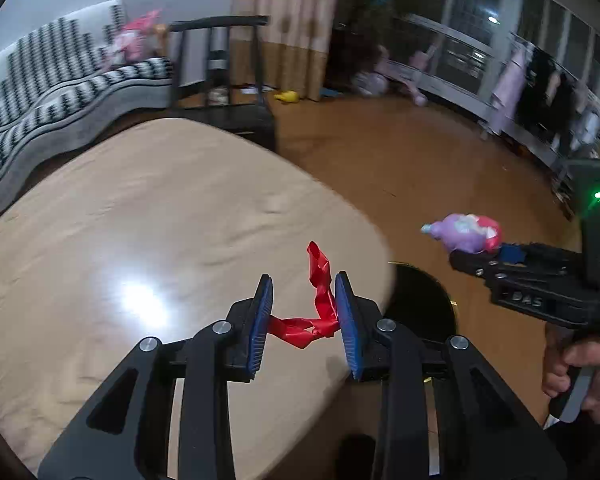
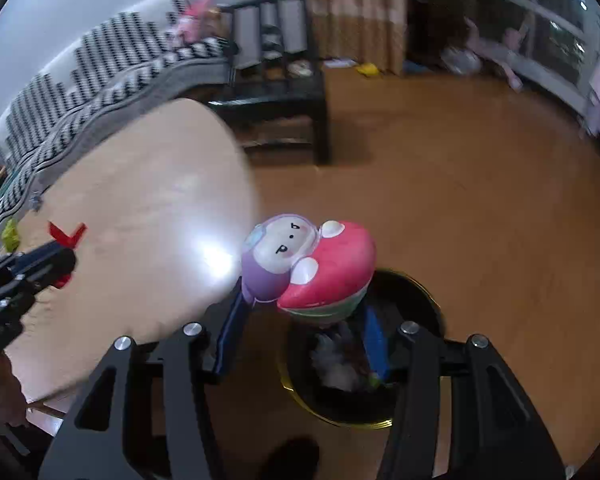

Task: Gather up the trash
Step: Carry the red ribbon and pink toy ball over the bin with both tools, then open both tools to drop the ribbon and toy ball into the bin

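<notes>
Your left gripper point(image 1: 304, 312) has its fingers clamped on a crumpled red wrapper point(image 1: 318, 312), held above the table point(image 1: 140, 208) edge. Your right gripper point(image 2: 304, 320) grips a pink-and-purple mushroom toy point(image 2: 312, 264) between its fingers, directly over the black bin point(image 2: 412, 300) on the floor point(image 2: 480, 200) beside the table.

Your left gripper point(image 1: 304, 312) pinches a red scrap point(image 1: 316, 304) between its pads; your right gripper point(image 2: 300, 320), angled down, clamps a mushroom toy point(image 2: 312, 264).
</notes>
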`<state>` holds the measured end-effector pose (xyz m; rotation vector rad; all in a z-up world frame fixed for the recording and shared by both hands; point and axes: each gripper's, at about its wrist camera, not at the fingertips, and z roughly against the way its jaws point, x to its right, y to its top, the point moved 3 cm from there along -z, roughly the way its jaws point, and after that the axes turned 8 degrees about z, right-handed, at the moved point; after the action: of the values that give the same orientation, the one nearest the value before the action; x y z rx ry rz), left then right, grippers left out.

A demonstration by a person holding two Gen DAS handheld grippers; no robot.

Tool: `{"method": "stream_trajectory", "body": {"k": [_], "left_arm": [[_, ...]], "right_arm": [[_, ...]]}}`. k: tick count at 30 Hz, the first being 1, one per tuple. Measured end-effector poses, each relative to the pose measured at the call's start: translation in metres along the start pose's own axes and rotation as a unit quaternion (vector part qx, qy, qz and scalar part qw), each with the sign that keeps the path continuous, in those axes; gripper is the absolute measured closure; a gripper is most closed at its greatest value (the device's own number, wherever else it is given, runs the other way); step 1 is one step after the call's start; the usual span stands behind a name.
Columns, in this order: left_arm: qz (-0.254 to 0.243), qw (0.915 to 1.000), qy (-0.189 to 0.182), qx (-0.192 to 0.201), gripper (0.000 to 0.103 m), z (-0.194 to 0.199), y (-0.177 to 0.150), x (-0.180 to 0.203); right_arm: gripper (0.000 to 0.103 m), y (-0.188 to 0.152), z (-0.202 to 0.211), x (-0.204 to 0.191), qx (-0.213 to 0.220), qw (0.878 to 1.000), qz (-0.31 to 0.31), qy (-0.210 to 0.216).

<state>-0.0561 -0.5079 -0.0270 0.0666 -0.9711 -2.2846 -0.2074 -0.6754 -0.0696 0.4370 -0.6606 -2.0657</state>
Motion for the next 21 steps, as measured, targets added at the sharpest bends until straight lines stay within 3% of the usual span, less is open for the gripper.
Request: {"method": "stream_trajectory", "body": {"k": [5, 9, 21], "left_arm": [[-0.036, 0.9987, -0.028, -0.020, 0.072, -0.029, -0.009, 0.052], [-0.053, 0.9974, -0.036, -0.034, 0.072, -0.047, -0.015, 0.071], [-0.058, 0.9965, -0.036, -0.049, 0.072, -0.070, -0.011, 0.085]], "right_arm": [[0.051, -0.034, -0.026, 0.058, -0.071, 0.996, -0.043, -0.022], [0.051, -0.050, -0.050, 0.076, -0.117, 0.991, -0.068, -0.014], [0.048, -0.049, -0.063, 0.075, -0.130, 0.989, -0.069, -0.006]]}}
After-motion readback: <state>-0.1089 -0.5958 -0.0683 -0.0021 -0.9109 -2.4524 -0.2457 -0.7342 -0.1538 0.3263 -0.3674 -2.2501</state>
